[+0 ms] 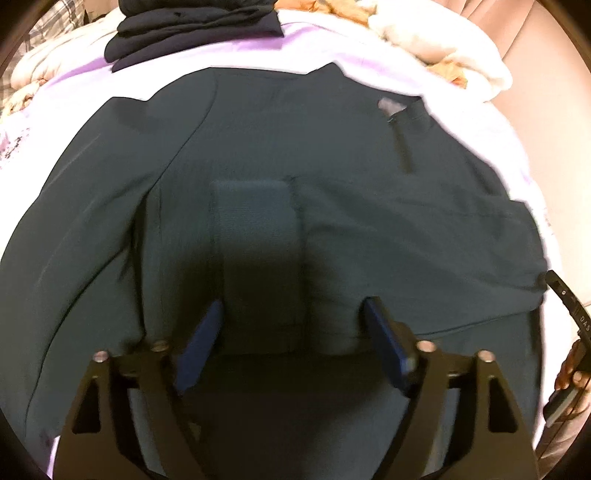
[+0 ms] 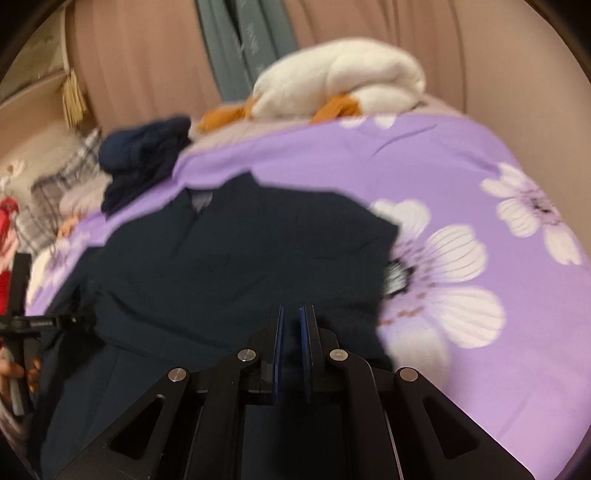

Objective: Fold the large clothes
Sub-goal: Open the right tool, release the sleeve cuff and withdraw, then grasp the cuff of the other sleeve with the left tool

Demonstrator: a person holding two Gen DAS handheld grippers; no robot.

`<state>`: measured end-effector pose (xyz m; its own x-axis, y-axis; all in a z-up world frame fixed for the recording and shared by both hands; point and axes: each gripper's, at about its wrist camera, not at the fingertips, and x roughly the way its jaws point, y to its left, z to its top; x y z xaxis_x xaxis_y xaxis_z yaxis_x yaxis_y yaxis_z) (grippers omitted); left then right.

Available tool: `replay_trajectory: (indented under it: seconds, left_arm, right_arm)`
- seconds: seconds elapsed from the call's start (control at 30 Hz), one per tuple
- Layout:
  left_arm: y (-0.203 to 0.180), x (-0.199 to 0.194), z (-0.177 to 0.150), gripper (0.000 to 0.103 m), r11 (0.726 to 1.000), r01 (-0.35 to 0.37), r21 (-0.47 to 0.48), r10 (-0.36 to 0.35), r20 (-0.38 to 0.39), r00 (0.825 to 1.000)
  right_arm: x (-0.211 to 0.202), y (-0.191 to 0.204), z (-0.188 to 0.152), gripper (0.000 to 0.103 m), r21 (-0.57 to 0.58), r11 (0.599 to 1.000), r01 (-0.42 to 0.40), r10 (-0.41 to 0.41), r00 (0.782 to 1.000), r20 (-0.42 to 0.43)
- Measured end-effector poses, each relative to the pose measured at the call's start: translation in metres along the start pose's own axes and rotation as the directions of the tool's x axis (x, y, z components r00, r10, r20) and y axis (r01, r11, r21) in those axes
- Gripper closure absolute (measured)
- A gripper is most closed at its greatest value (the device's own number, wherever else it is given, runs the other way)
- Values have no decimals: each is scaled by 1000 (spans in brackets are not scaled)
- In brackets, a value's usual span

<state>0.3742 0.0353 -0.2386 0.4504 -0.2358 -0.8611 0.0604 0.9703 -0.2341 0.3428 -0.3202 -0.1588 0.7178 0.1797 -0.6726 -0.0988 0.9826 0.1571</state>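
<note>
Dark shirt (image 1: pixel 295 184) on purple bedsheet (image 2: pixel 461 166); left gripper (image 1: pixel 291 332) jaws apart, right gripper (image 2: pixel 291 343) jaws nearly together.

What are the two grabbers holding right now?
The left gripper is open above the dark shirt, holding nothing. The right gripper is almost shut near the shirt's lower edge; whether it pinches any cloth cannot be told.

On my right, the purple sheet (image 2: pixel 461 177) lies bare beside the dark garment (image 2: pixel 240 258), giving room to pass. Far edge is crowded: folded navy stack (image 1: pixel 192 29) at back left, white blanket (image 2: pixel 343 81) at back, curtain (image 2: pixel 147 66) behind.
</note>
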Motion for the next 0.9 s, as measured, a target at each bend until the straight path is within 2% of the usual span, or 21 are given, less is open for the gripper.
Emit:
replay_trajectory:
  seconds: [0.07,0.13,0.27,0.37,0.43,0.47,0.5,0.63,0.8,0.87,0.9]
  left_arm:
    - [4,-1,0,20,1000,27,-2,-26,7,1000]
    - [11,-9,0,20,998,51,-26,-52,-2,999]
    - [26,-41,-11,20,990,114,-87,-111,42,993]
    - [48,-87,-38,20,970,196,-144,-178,129,975]
    - [66,-114,-62,19,948,252,-193,-217,184,959]
    - [73,-124,-72,18,940,266,-212,-223,204,953]
    - [89,-141,-92,18,922,290,-257,-231,236,944]
    - [133,-178,-149,16,859,327,-395,-221,291,931]
    - [194,-224,-232,16,779,321,-538,-154,332,931]
    - [216,-238,-256,16,743,321,-587,-121,354,927]
    - [230,-244,-270,16,710,329,-623,-103,370,923]
  right_arm:
    - [25,5,-9,96,-19,1000,23,-25,995,-92]
    - [38,6,-19,96,-23,999,26,-29,988,-149]
    - [23,4,-17,96,42,999,18,-12,990,-143]
    - [-7,17,-17,93,31,999,-8,11,995,-95]
    - [-36,32,-22,73,19,999,-44,45,998,-53]
    - [-50,41,-26,54,15,998,-63,64,997,-35]
    - [-60,48,-30,45,11,997,-78,78,997,-20]
    - [-102,84,-55,44,-33,988,-148,148,989,5]
    - [-130,119,-86,44,-46,970,-237,237,971,-9]
    - [-139,129,-98,44,-49,964,-263,263,965,-8]
    - [-140,133,-102,44,-46,959,-279,279,960,-11]
